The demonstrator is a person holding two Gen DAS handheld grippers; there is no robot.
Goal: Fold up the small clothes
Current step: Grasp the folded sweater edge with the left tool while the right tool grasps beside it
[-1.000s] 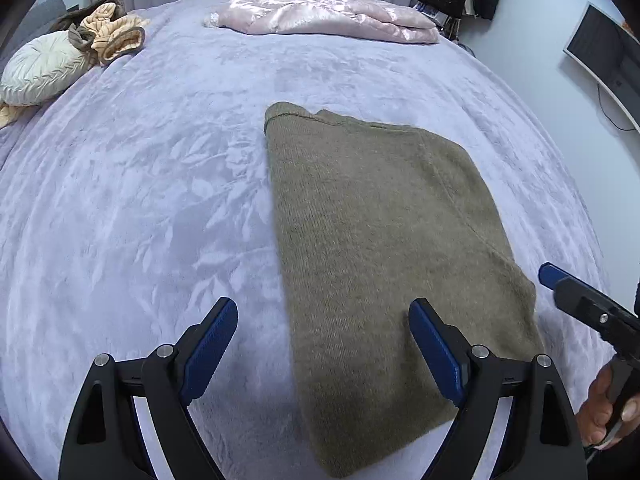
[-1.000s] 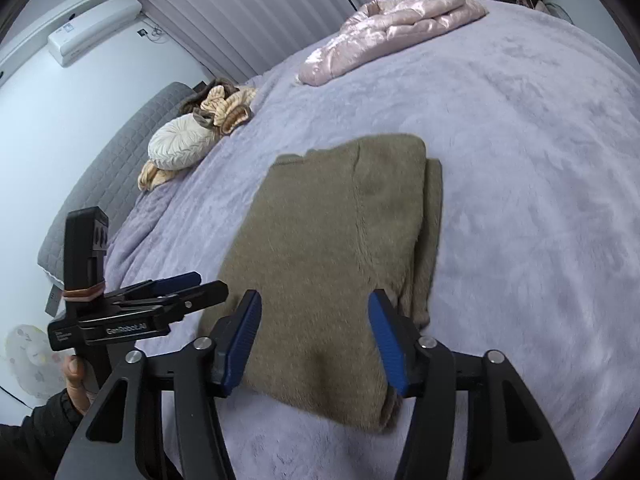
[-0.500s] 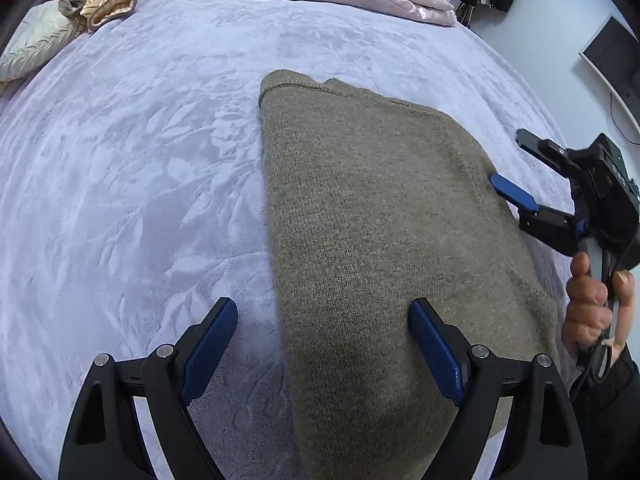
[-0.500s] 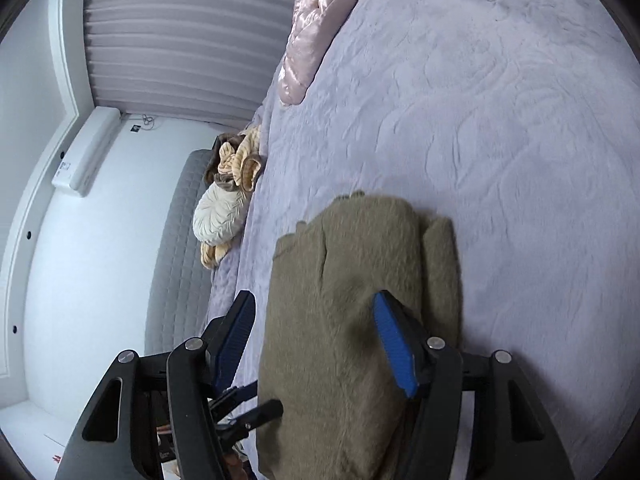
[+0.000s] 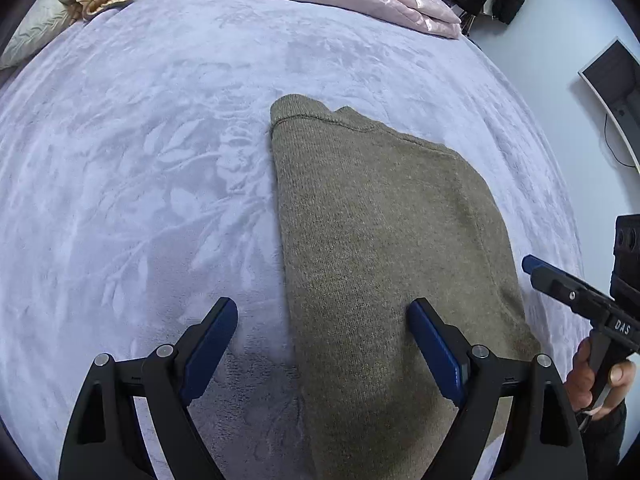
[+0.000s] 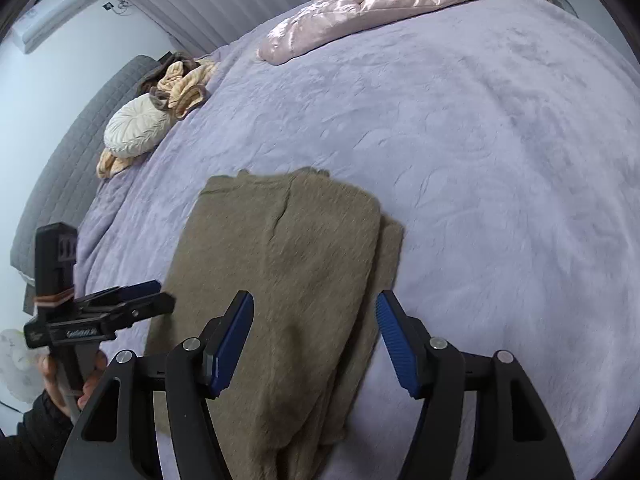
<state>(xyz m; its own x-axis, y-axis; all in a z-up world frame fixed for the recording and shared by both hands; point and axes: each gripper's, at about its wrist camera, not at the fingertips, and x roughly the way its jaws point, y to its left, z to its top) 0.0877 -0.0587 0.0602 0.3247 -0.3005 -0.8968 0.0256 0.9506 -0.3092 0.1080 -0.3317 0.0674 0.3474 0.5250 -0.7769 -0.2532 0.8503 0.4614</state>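
A folded sweater (image 5: 384, 240) lies mid-frame on the bed (image 5: 140, 160). The left gripper (image 5: 322, 344) hovers with fingers wide over its left edge; the right gripper (image 6: 314, 336), half-wide and empty, straddles its right edge.

Both grippers are pointing steeply downward. The left gripper (image 5: 322, 344) is sitting with its jaws spread wide, nothing pinched. The right gripper (image 6: 314, 340) is gaping too, a bit narrower, also gripping nothing. A hand (image 5: 600, 380) is wrapping around the right one's handle.
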